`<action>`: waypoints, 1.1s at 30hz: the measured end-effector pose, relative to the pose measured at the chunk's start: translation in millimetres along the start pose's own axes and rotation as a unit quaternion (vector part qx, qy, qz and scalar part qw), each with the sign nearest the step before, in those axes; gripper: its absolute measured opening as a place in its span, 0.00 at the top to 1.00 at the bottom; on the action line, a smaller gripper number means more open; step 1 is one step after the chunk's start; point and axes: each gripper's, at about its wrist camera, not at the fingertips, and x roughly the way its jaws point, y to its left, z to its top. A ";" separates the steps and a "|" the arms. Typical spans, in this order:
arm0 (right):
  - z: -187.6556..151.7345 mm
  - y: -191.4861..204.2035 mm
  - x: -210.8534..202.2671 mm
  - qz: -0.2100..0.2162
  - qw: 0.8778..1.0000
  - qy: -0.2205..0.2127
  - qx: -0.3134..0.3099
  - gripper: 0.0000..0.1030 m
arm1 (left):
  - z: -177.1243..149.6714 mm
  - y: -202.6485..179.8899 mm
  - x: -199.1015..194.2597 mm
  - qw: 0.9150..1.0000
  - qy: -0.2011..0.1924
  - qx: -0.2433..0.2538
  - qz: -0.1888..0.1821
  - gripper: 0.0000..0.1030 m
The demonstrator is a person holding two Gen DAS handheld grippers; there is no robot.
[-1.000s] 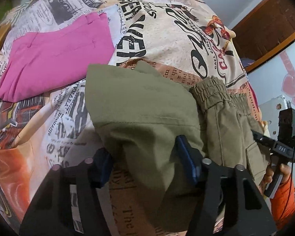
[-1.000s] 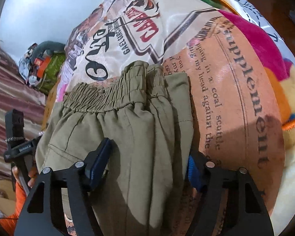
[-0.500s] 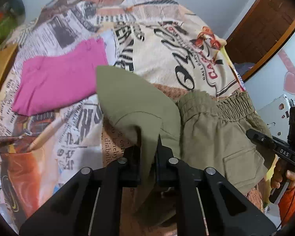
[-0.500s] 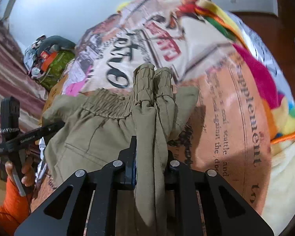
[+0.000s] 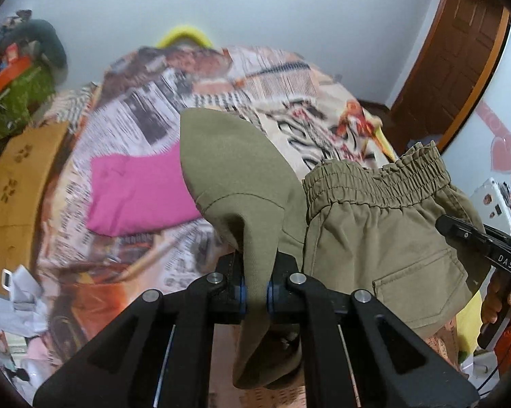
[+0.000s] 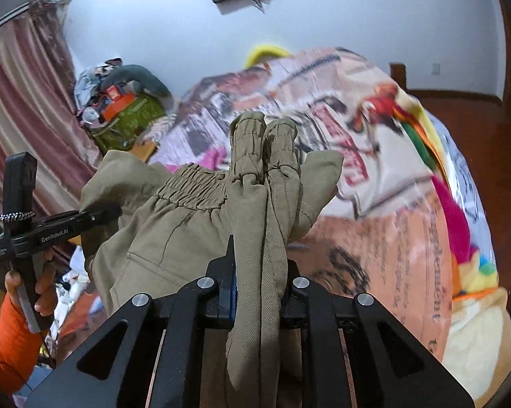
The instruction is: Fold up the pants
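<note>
Olive-green pants with an elastic waistband hang lifted above the bed. My left gripper is shut on a fold of the pants' cloth, which rises in a peak before the jaws. My right gripper is shut on a bunched part of the pants near the waistband. In the left wrist view the right gripper shows at the right edge, held by a hand. In the right wrist view the left gripper shows at the left, clamped on the cloth's far corner.
The bed carries a newspaper-print blanket. Folded pink pants lie on it to the left. A wooden board flanks the bed at the left, a brown door stands at the right. A green bag and clutter sit by the curtain.
Both grippers closed from open onto the olive pants and lifted them off the bed. The views tilted up, so the wall and door now show.
</note>
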 end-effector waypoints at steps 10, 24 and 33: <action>53.5 65.1 21.3 0.033 0.997 -0.043 -0.050 0.89 | 38.3 60.4 -58.7 0.996 -0.071 -0.020 0.055 0.92; 118.6 137.9 107.9 0.056 0.992 -0.053 -0.101 0.89 | 83.7 165.2 -43.8 0.985 -0.110 -0.070 0.117 0.92; 133.5 138.8 188.5 0.050 0.994 -0.026 -0.092 0.89 | 102.9 216.3 37.2 0.983 -0.077 -0.085 0.144 0.92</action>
